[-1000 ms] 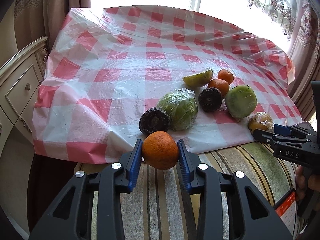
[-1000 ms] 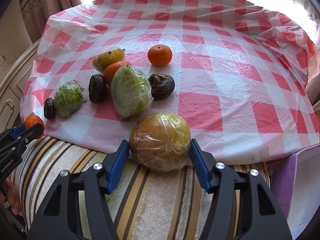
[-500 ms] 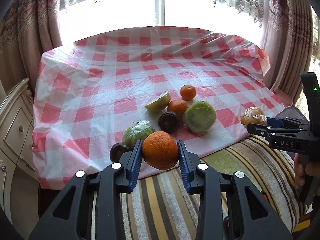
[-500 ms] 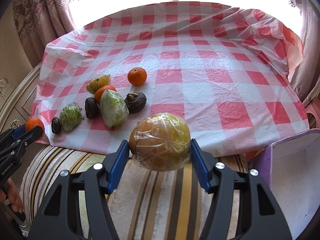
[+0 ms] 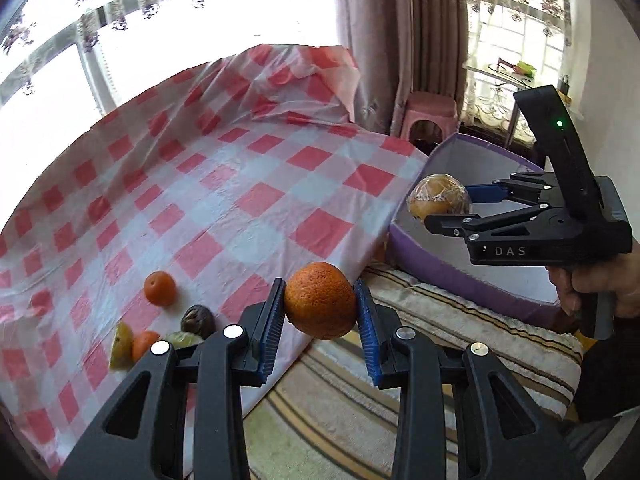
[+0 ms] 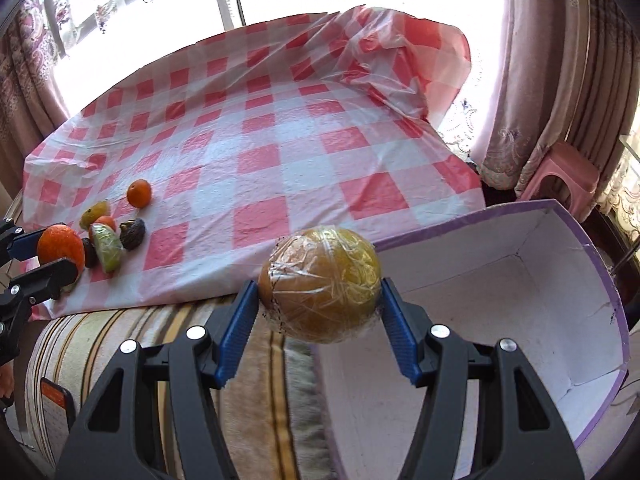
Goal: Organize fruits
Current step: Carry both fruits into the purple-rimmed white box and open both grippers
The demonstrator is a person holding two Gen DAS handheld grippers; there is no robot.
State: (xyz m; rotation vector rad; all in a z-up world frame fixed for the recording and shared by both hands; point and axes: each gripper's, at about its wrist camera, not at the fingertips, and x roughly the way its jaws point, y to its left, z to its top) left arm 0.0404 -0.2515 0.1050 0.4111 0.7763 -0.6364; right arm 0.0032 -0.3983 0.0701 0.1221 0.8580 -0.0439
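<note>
Left claw: the left gripper [image 5: 320, 312] is clamped on an orange [image 5: 321, 300]. The orange hangs in the air over the striped cushion [image 5: 440, 320], near the edge of the cloth.

Right claw: the right gripper [image 6: 316, 300] is clamped on a yellow fruit in plastic wrap [image 6: 320, 284]. This fruit hangs just at the near left wall of the purple box [image 6: 600, 272].

Box: it sits on the right, next to the cushion. It is open on top and the white inside looks bare.

Cloth: the red and white checked cloth [image 6: 260, 152] lies farther off. A small pile of fruit is left on its near left part: a small orange [image 6: 139, 193], a dark round fruit [image 6: 133, 233], a green wrapped fruit [image 6: 106, 247] and a few more packed close.

Step now: I think both fruits are being carried to the box.

Next move: the yellow fruit needs to go over the open box and low inside, then the claw lets go softly. The orange has farther to go to the right, and the two claws must not bump.
</note>
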